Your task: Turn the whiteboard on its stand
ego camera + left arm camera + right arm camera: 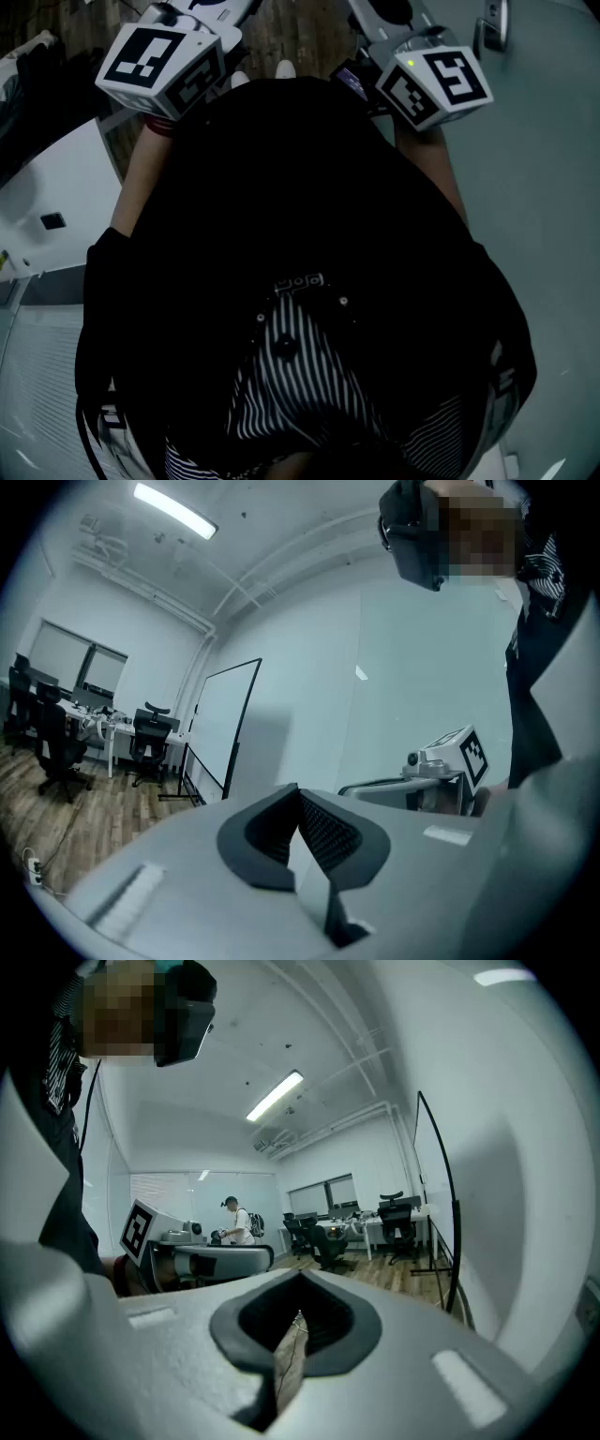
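**Both grippers closed and empty, whiteboard well off across the room**

The left gripper (298, 794) has its jaws pressed together at the tips, with only a wedge of gap behind them and nothing in it. The right gripper (298, 1316) is the same: its jaws meet at the tips, a thin slit shows the floor through, and nothing is held.

In the head view both grippers are held close in front of the person's chest, their marker cubes side by side but apart, above a dark jacket (300, 216) and a striped shirt (300, 375). Each gripper view shows the other gripper just to its side.

The whiteboard (225, 724) is well apart from both grippers, and neither touches it. It has a black frame and stands upright on its stand (183, 785) on the wood floor (84, 817), close to a pale wall (300, 686). From the left gripper it lies left of the jaws and shows its white face. From the right gripper it lies to the right, seen nearly edge-on.

Beyond the board are office chairs (52, 733) and desks (103, 724). A ceiling light (175, 510) is lit overhead. A person (239, 1222) with a backpack stands far off in the right gripper view. A white table (56, 197) is at the left of the head view.
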Tool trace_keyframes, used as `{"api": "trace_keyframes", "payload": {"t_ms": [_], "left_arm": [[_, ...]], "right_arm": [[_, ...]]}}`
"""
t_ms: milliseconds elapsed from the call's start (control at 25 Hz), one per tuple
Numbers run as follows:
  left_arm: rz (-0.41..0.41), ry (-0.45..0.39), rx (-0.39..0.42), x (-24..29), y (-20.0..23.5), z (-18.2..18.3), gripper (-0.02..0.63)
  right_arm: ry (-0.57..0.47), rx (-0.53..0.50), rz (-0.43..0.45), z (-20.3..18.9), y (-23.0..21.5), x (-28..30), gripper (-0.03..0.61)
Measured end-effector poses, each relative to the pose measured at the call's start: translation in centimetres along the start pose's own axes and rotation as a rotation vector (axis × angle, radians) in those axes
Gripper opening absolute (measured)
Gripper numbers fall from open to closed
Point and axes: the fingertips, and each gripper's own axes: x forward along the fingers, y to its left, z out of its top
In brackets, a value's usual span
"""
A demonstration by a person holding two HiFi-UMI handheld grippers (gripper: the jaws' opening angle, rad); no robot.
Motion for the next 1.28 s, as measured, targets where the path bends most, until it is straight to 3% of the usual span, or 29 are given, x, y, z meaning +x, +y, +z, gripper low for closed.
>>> {"api": "trace_keyframes", "payload": {"t_ms": [280,600,760,1000,1280], "left_arm": [[-0.031,0.007,0.014,0.6,-0.5,-0.4,-0.017],[-0.066,-0.002,0.007,1.2,-1.2,-0.3,-0.017],[-0.073,-0.035,-0.048,1.2,-1.1,0.1,-0.017],[-0.06,0.004,0.013,0.8,-1.0,-0.6,-0.015],[-0.011,0.006,-0.017,0.0,-0.3,-0.3,-0.015]], "right_arm": [[0.016,0.016,0.021,-0.8,0.4,-0.4,0.0],[0.002,0.047,-0.034,-0.3,-1.2,-1.1,0.001],[-0.01,0.077,-0.031,-0.2,-1.6,-1.3,0.001],[-0.019,0.105,0.002,-0.4,-1.9,-0.7,0.001],[-0.002,0.117,0.055,-0.5,-1.5,-0.2,0.001]]}}
